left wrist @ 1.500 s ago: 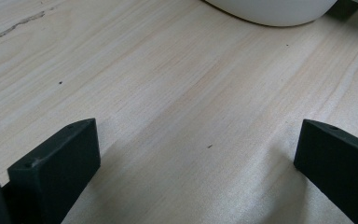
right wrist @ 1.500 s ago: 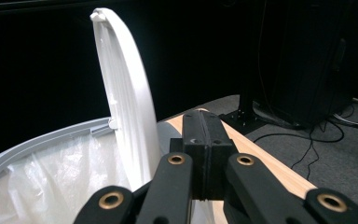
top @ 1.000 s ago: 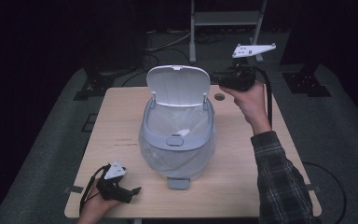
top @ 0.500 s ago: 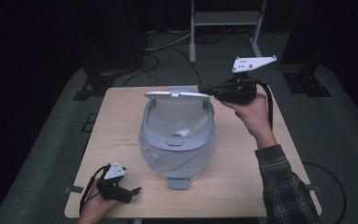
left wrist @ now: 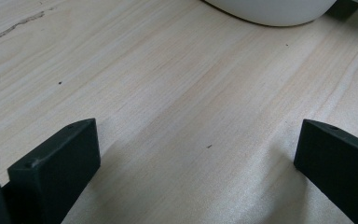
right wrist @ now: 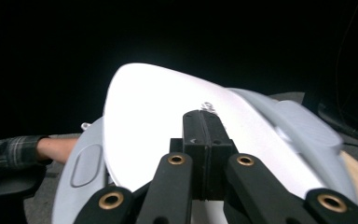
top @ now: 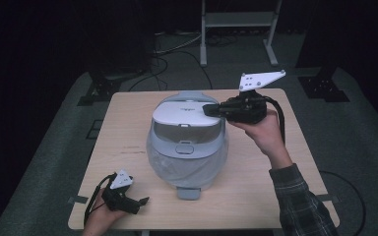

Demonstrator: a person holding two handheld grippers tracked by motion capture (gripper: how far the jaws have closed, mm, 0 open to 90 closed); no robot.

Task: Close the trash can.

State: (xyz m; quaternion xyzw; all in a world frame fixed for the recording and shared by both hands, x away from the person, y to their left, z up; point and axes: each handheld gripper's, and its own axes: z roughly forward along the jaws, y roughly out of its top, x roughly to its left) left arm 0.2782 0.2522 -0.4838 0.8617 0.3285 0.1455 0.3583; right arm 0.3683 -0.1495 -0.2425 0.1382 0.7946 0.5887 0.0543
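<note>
Dark room, wooden table (top: 128,128) carrying a pale grey lidded appliance (top: 187,147) at its centre.
Right gripper (top: 211,109), jaws pressed together, tips resting on the white lid (top: 184,114); left gripper (top: 140,201), jaws spread wide, lies near the front-left corner.

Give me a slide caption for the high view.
Right hand-held gripper presses the bin's white lid; left one rests.

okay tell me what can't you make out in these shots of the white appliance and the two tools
- Inside of the appliance: high view, covered by its lid.
- Print on the lid: high view, too small to read.
- Whether the right tool touches the lid: right gripper view, the shut jaws hide the contact.
- The appliance in the left gripper view: cut off by the top edge.
</note>
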